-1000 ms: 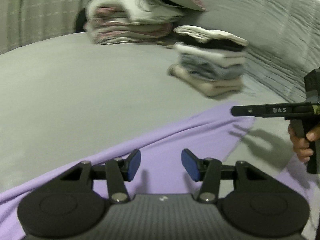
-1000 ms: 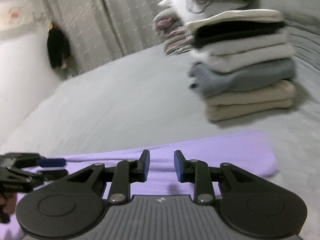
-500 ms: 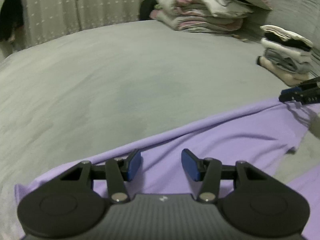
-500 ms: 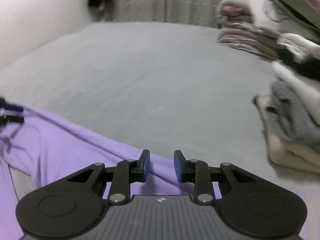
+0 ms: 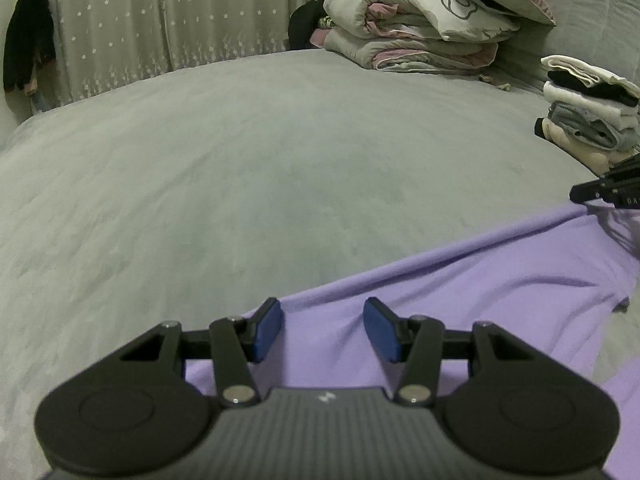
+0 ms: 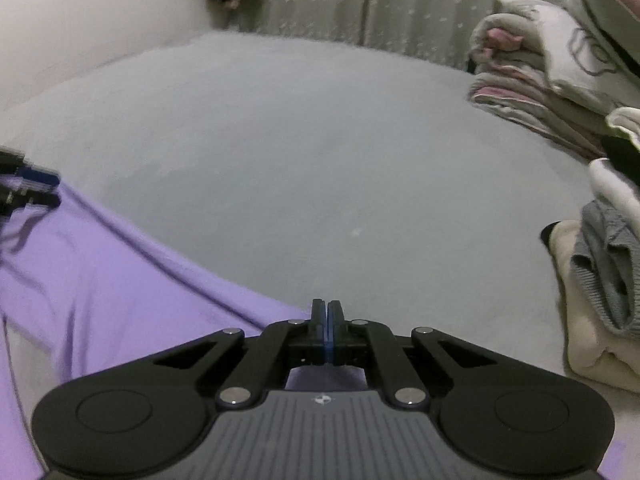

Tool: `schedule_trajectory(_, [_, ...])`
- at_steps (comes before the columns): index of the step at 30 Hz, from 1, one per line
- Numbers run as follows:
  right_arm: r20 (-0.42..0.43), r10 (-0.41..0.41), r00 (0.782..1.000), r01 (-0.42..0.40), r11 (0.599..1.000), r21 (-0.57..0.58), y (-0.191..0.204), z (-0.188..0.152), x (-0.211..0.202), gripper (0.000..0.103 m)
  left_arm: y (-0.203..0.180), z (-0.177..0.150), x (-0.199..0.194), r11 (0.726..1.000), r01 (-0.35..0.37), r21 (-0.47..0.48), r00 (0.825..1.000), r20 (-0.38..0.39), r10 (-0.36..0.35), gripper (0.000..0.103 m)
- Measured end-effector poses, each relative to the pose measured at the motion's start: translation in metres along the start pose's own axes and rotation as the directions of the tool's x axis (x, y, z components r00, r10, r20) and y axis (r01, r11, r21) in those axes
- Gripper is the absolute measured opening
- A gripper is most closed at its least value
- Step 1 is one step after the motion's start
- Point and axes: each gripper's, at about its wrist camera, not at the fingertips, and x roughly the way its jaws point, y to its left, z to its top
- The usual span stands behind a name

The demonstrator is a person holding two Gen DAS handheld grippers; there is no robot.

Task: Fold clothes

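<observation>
Purple garment (image 5: 480,280) is spread, not yet folded, on the grey bed (image 5: 260,160); 1 finished stack (image 6: 600,280) is seen nearby. Its edge appears clamped by the right gripper (image 6: 327,322), while the left gripper (image 5: 323,330) is held released above it.

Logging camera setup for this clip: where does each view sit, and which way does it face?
Left wrist: on the left hand-held gripper, facing across the grey bed; jaws open over the purple garment.
Right wrist: on the right hand-held gripper, facing the same bed; jaws shut at the garment's edge.
Shared: garment, folded clothes stack, bedding pile, curtain; each shows the other gripper at its frame edge.
</observation>
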Motion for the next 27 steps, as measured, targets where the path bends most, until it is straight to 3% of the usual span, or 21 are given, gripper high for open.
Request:
schedule_trajectory(7, [0.063, -0.081, 0.995, 0.078, 0.996, 0.052, -0.003, 0.003, 0.002, 0.004, 0.0, 0.003, 0.007, 1.0, -0.003, 0.004, 1.0, 0.022, 0.002, 0.052])
schedule_trajectory(12, [0.051, -0.027, 0.998, 0.023, 0.996, 0.085, -0.005, 0.006, -0.002, 0.005, -0.001, -0.001, 0.015, 1.0, -0.002, 0.0, 0.999, 0.046, 0.002, 0.056])
schedule_trajectory(14, [0.045, -0.01, 0.999, 0.006, 0.996, 0.085, -0.007, 0.007, -0.005, 0.017, 0.0, -0.004, 0.017, 1.0, -0.002, -0.004, 0.998, 0.061, 0.002, 0.057])
schedule_trajectory(15, [0.04, -0.006, 0.999, 0.002, 0.997, 0.079, -0.008, 0.008, -0.006, 0.031, 0.0, -0.006, 0.018, 1.0, -0.001, -0.008, 0.998, 0.069, 0.002, 0.058])
schedule_trajectory(16, [0.036, -0.002, 0.999, -0.001, 0.997, 0.072, -0.009, 0.008, -0.007, 0.037, 0.001, -0.007, 0.018, 1.0, -0.002, -0.009, 0.997, 0.076, 0.003, 0.058])
schedule_trajectory(21, [0.013, 0.018, 1.0, -0.018, 0.999, 0.039, -0.014, 0.011, -0.012, 0.037, 0.0, -0.01, 0.019, 1.0, -0.004, -0.009, 0.996, 0.089, 0.005, 0.059])
schedule_trajectory(24, [-0.047, 0.04, 0.998, -0.04, 0.999, 0.006, -0.013, 0.009, -0.001, 0.035, 0.002, -0.01, 0.02, 1.0, 0.004, -0.018, 0.996, 0.089, -0.002, 0.06])
schedule_trajectory(26, [-0.076, 0.041, 0.996, -0.043, 0.999, -0.028, -0.006, 0.003, 0.005, 0.029, 0.004, -0.01, 0.02, 1.0, 0.011, -0.027, 0.996, 0.089, -0.009, 0.06])
schedule_trajectory(27, [-0.073, 0.046, 0.996, -0.049, 0.998, -0.046, -0.003, 0.003, 0.007, 0.018, 0.004, -0.01, 0.02, 1.0, 0.011, -0.027, 0.996, 0.089, -0.009, 0.06])
